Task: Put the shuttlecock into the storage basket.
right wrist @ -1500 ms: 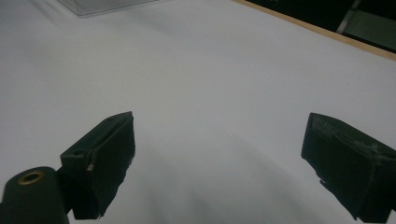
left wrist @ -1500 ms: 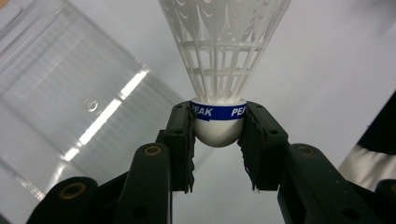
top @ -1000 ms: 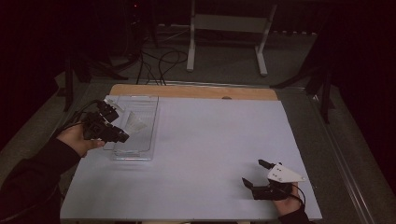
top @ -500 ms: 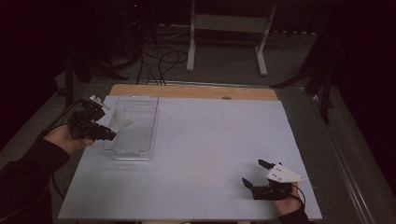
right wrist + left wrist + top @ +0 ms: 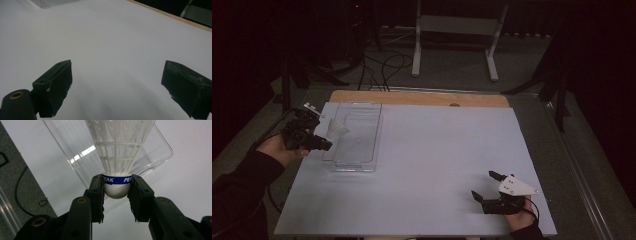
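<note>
At the left of the high view the left gripper [image 5: 323, 141] grasps the shuttlecock [image 5: 120, 152] by its cork beside the clear tray [image 5: 362, 165], so placing it remains, while the right gripper [image 5: 488, 186] rests released on the counter [image 5: 432, 150]

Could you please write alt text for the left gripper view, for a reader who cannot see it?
The left hand-held gripper is shut on the rounded white cork of a white shuttlecock, whose blue band reads PEAK. Its net-like skirt fans upward in front of a clear plastic tray lying on the white table.
</note>
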Tool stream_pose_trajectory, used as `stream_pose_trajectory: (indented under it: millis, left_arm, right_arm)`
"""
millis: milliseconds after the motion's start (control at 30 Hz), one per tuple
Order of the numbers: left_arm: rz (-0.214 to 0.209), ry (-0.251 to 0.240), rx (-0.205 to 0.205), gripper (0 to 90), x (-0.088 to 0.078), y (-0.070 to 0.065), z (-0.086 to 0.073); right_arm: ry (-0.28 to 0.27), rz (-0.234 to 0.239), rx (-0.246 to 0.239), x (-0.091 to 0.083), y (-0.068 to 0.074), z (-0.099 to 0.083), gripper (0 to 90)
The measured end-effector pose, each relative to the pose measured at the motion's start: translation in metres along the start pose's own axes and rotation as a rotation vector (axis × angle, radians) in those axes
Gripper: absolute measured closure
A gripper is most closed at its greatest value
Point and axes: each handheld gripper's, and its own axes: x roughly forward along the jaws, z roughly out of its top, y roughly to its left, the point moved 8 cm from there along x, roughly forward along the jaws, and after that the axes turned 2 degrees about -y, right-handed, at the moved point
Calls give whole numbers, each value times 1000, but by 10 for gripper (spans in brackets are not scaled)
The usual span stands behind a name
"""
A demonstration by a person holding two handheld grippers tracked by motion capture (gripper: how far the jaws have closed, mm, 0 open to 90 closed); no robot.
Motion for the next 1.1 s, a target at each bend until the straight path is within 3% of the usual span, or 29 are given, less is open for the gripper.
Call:
stream_pose_trajectory:
  millis: [133, 200, 333, 433, 800, 1100]
  left_arm:
    - [-16, -1, 25, 665, 10, 3, -3]
    - [-2, 3, 40, 665, 14, 7, -4]
    - [19, 4, 42, 665, 19, 13, -6]
    - [9, -5, 36, 665, 24, 17, -8]
    - [-7, 9, 54, 664, 36, 18, -10]
    - [-19, 58, 70, 664, 51, 19, -14]
  right_arm:
    - [1, 0, 1, 0, 0, 0, 100]
    - [0, 1, 1, 0, 0, 0, 100]
    - [0, 0, 1, 0, 0, 0, 100]
    - [0, 0, 1, 0, 0, 0, 100]
    - [3, 2, 3, 0, 0, -1, 100]
    - [4, 2, 0, 0, 0, -1, 100]
